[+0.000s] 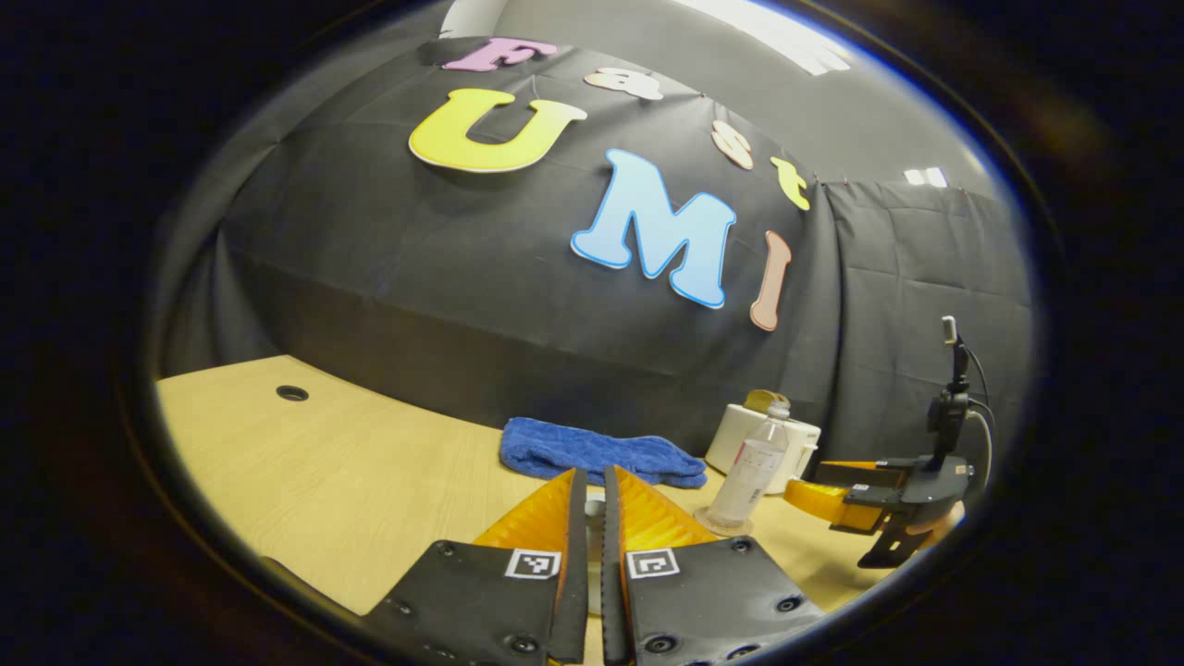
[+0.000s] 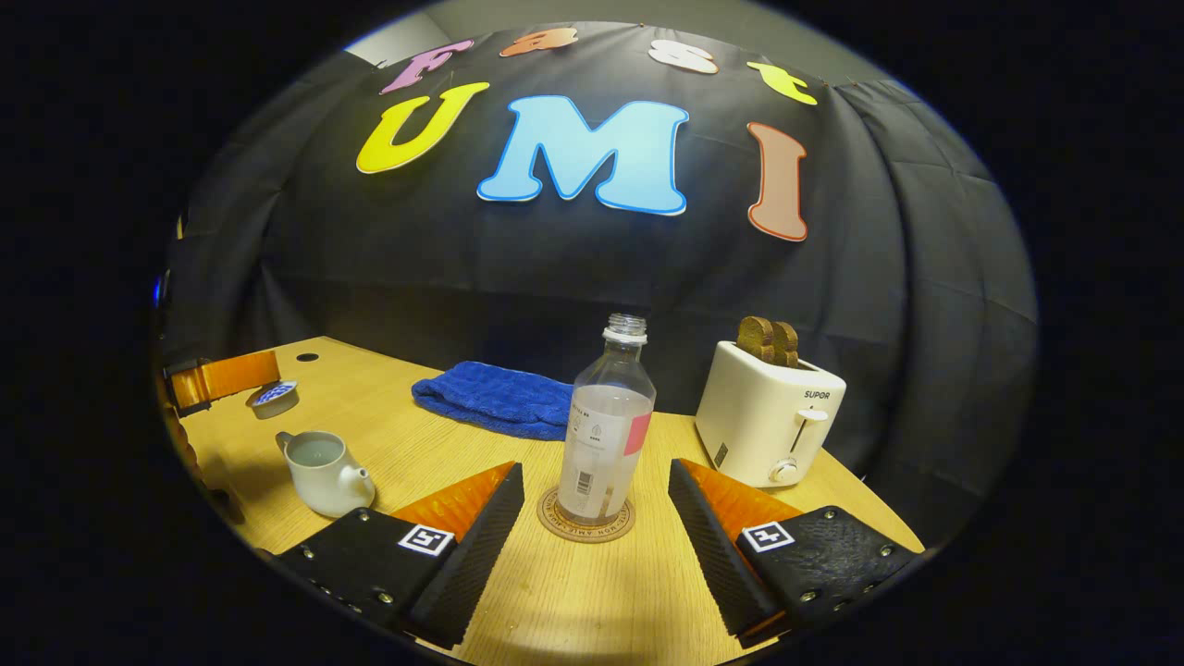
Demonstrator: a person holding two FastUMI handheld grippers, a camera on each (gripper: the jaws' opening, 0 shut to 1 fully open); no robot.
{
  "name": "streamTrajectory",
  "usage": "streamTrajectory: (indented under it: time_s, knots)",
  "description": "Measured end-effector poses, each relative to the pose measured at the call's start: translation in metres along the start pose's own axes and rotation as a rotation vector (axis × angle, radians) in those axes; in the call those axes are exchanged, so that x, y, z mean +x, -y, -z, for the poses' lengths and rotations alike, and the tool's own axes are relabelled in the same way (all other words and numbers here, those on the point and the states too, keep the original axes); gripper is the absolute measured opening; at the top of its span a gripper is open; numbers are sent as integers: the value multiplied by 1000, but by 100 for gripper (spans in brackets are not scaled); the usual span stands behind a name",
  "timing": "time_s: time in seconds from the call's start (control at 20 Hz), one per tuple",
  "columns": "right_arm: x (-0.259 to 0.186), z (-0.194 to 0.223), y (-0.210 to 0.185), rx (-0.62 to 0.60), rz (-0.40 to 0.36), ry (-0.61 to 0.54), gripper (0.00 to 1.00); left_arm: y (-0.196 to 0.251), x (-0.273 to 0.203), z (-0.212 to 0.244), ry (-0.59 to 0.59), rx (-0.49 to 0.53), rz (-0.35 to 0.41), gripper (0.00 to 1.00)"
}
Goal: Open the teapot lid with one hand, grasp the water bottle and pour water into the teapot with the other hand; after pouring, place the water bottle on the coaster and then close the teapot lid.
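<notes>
Pale wood made up the table [image 2: 444, 462], and on it the water bottle [image 2: 606, 435] stood upright on the round coaster [image 2: 585, 527], capless and partly filled, toward the near edge of the table in the right gripper view. The right gripper [image 2: 592, 518] was spread wide, its two fingers lying on either side of the bottle and coaster and apart from both, holding nothing. Just behind and to the right of the bottle, near the back edge, sat a white toaster [image 2: 772, 425] with two brown slices of bread [image 2: 768, 340] standing in its slots. A folded blue towel [image 2: 495, 398] lay along the back edge of the table, against the black cloth wall. Toward the left edge in that view stood the white teapot [image 2: 324, 472], lid off, its open top showing liquid inside. Beyond it, the left gripper [image 2: 275, 396] hung above the table near the left edge, with the teapot lid [image 2: 275, 400] at its fingertips. In the left gripper view its own fingers were drawn almost together, with a pale object glimpsed in the narrow gap between the tips [image 1: 593, 504]; how firmly both fingers pressed on it could not be told from there. That view also showed the bottle [image 1: 751, 472] on its coaster [image 1: 721, 523], the toaster [image 1: 740, 435] behind it, the towel [image 1: 592, 451], and the right gripper [image 1: 837, 495] farther off near the table's right edge.
</notes>
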State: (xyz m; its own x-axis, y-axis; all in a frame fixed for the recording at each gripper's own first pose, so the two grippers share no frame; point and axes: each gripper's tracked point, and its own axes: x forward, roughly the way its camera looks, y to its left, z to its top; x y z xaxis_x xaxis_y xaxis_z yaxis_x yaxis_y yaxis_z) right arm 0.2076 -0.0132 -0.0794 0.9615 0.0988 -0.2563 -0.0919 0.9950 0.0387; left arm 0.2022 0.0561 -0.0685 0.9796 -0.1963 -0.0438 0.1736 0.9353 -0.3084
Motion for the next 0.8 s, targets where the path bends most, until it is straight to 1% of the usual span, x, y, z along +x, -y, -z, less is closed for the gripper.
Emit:
streamTrajectory:
  time_s: [0.2,0.3,0.55,0.8]
  knots:
    - [-24,-2,-13,0,-22,35,98,9,1,-1,-1,11,15,12]
    - [-36,-3,-18,-29,-17,54,97,13,1,0,-5,17,20,13]
    - [-60,-6,-32,-94,-24,97,96,27,5,-1,-10,72,20,12]
    - [-78,-3,-40,-93,-46,112,96,30,7,4,-28,111,-8,12]
